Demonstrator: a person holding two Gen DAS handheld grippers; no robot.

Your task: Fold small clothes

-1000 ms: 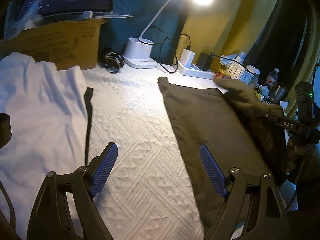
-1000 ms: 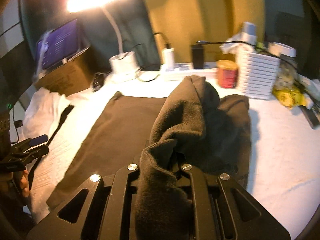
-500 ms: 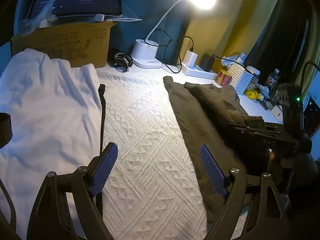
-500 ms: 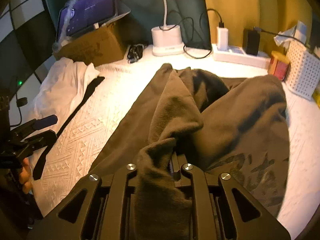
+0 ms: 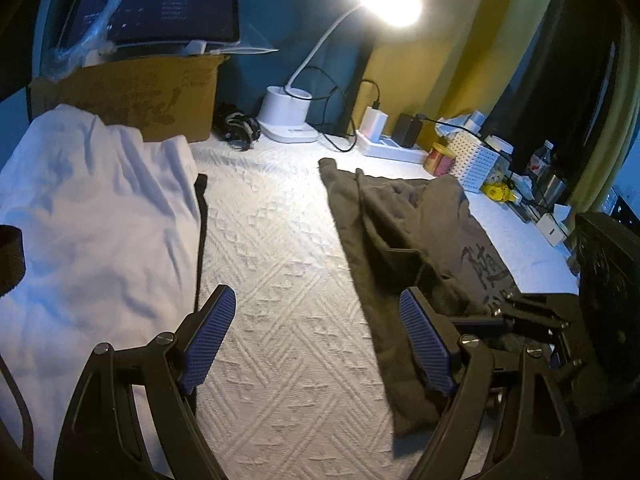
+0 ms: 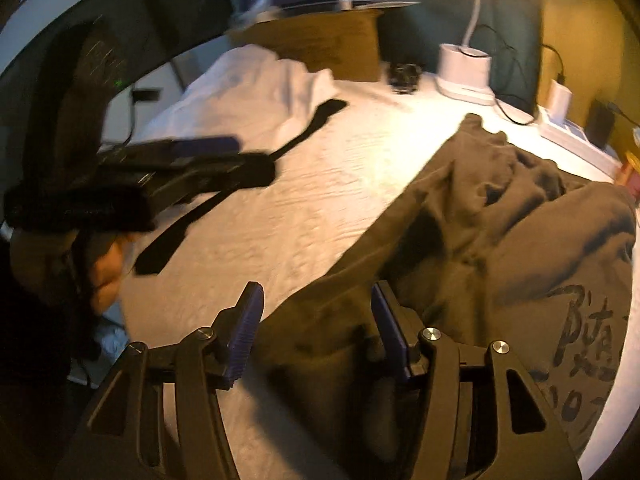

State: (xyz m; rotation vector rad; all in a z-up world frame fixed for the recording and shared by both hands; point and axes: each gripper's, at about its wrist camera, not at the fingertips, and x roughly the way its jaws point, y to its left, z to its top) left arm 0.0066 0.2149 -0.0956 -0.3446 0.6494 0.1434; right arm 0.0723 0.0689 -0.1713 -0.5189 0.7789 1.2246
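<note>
A brown garment (image 5: 420, 232) with a dark print lies on the white quilted bed cover (image 5: 288, 280), its right half folded over to the left. My right gripper (image 6: 318, 330) hovers low over the garment's near edge (image 6: 320, 344). Its jaws are opening, and the cloth lies loose between the blue pads (image 6: 246, 332). In the left wrist view, the right gripper (image 5: 520, 316) shows at the lower right on the brown cloth. My left gripper (image 5: 316, 320) stands open over bare cover with nothing between its fingers. It appears blurred at the left (image 6: 252, 160) in the right wrist view.
A crumpled white garment (image 5: 92, 208) with a black strap (image 5: 200, 216) along its edge lies at the left. At the back stand a cardboard box (image 5: 152, 92) with a screen on it, a lit lamp (image 5: 286, 120), a power strip (image 5: 392, 148), a red can (image 5: 440, 160) and a white basket (image 5: 476, 160).
My right gripper swung the raised brown fold over to the left and down onto the garment, then its jaws parted and let the cloth go. The left gripper stayed open and hardly moved.
</note>
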